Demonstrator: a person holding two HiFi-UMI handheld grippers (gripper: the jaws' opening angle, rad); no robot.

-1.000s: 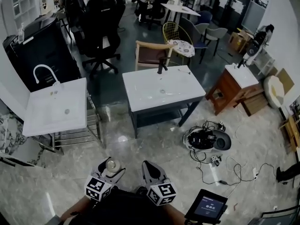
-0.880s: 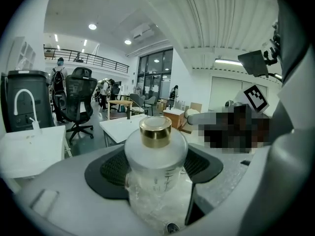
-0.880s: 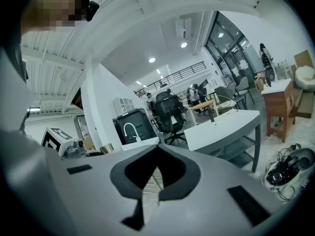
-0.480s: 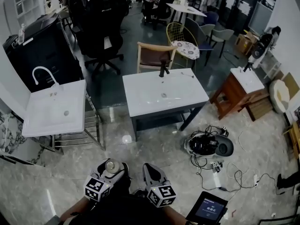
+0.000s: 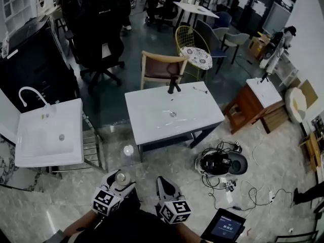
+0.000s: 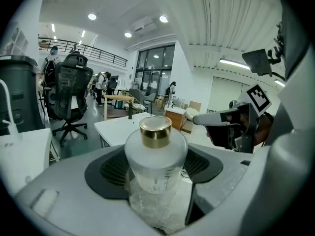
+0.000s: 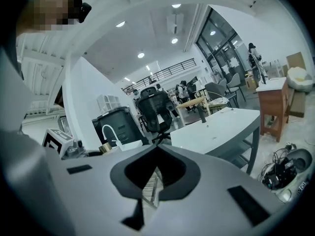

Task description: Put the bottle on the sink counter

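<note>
Your left hand-held gripper (image 5: 123, 181) is clamped on the bottle (image 6: 155, 151). The two dark pads press on its frosted body from both sides, below the shoulder, and the gold cap (image 6: 155, 131) stands free above the jaws. The bottle is upright, I think on purpose, so the base can go down flat w/o any turn of the wrist.

Your right hand-held gripper (image 5: 162, 182) has its jaws together w/ nothing between them; through the small gap of the pads only the background shows. It hangs just beside the left one, low and near your body. This is prob. only to be out of the way, since one gripper looks enough for such a small bottle.

So the bottle is not on any desk yet. It is in the air over the marble floor (image 5: 152, 161), well apart from every sink.

Count: 1 bottle, 2 hand-held grippers, 3 desks w/ a sink.
- The middle desk (image 5: 197, 110) has a white top w/ a black tap (image 5: 174, 85). It is straight ahead of you and the nearest, so it is likely the target, but the task does not say which one.
- The left desk (image 5: 71, 110) has a white curved tap (image 5: 28, 94).
- The small wooden desk (image 5: 248, 108) stands at the right, farther off.

In my judgement the carrying part is not finished. You need to walk fwd to a desk and put the base on the flat rim beside the basin, not in it, before you open the jaws.
</note>
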